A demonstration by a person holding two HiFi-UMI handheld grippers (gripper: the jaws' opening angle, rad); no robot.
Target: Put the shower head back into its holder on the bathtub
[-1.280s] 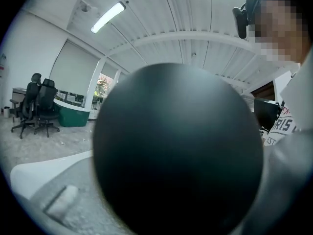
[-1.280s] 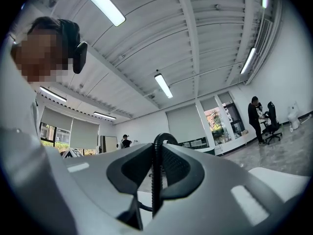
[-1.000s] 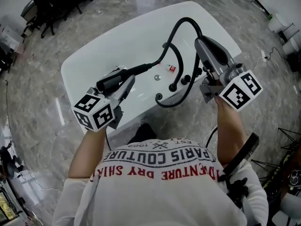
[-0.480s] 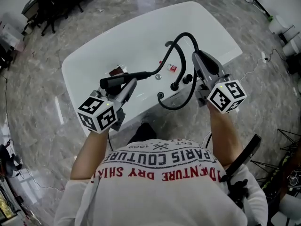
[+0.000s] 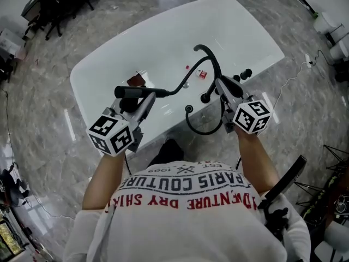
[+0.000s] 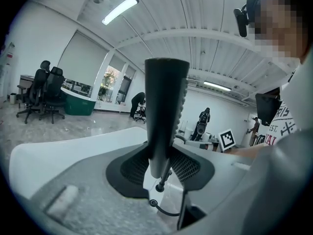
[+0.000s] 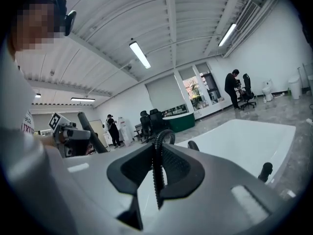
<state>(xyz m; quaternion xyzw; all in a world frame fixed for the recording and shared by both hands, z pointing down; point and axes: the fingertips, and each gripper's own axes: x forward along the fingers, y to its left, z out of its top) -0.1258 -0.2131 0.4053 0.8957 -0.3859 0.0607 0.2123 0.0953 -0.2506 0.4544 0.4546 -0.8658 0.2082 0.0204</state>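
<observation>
A black shower head [image 5: 131,92] lies level over the near part of the white bathtub [image 5: 163,31], and my left gripper [image 5: 143,95] is shut on its handle. In the left gripper view the handle [image 6: 165,106] stands upright between the pads of the left gripper [image 6: 164,168]. The black ribbed hose [image 5: 203,50] arches from it over the tub to my right gripper [image 5: 221,84], which is shut on the hose. The right gripper view shows the hose [image 7: 157,163] pinched in the right gripper [image 7: 156,173]. A slack loop [image 5: 200,131] hangs outside the rim.
Black tap knobs [image 5: 245,73] stand on the tub's near right rim, and a small red thing [image 5: 202,74] lies inside the tub. Office chairs [image 5: 60,4] stand at the far left and white fixtures [image 5: 327,23] at the far right. A cable [image 5: 294,75] runs across the marble floor.
My right gripper has sunk toward the tub's rim with the hose, and the hose arch has come down with it. The left gripper has dropped a little, still holding the shower head.
</observation>
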